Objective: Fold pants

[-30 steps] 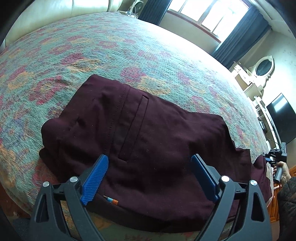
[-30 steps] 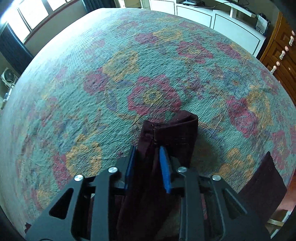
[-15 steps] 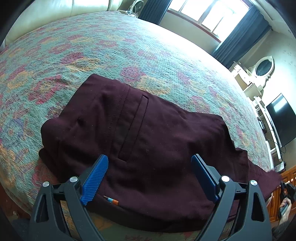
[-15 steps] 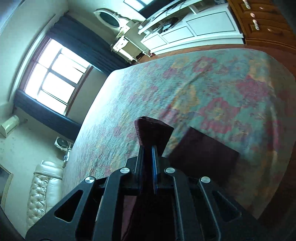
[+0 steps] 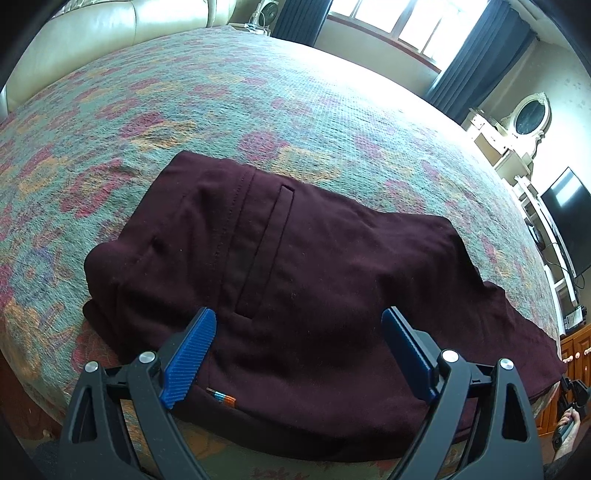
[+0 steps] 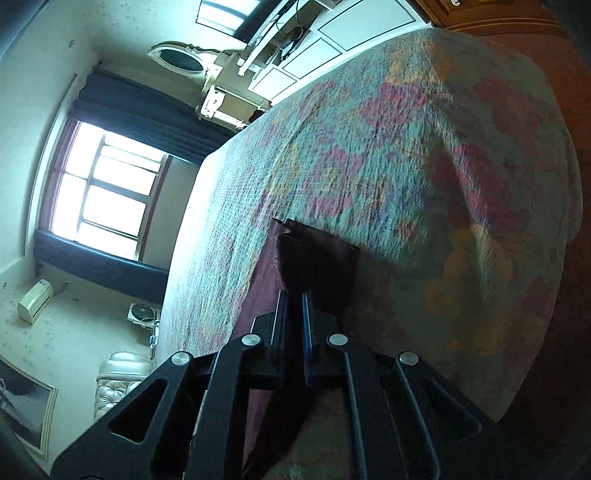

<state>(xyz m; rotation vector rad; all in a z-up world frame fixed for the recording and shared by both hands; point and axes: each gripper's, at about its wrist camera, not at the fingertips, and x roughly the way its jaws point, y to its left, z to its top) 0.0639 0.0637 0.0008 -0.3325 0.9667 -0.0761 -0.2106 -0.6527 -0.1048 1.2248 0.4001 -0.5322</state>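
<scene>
Dark maroon pants lie on the flowered bedspread, waist and back pocket near me, the leg stretched out to the right as far as the bed's edge. My left gripper hovers open just over the waist area, its blue pads astride the fabric without touching it. My right gripper is rolled on its side and shut on the end of the pant leg, whose hem sticks out past the fingertips. In the left wrist view that right gripper shows small at the lower right, held by a hand.
The bed's edge drops off beside the held leg end. A cream padded headboard is at the far left, a window with dark curtains behind. A dresser with an oval mirror, a TV and wooden drawers line the right wall.
The right gripper carried the leg end sideways to the bed's edge, rolling over and closing tighter on it. The leg now lies drawn out straight. The left gripper has not moved.
</scene>
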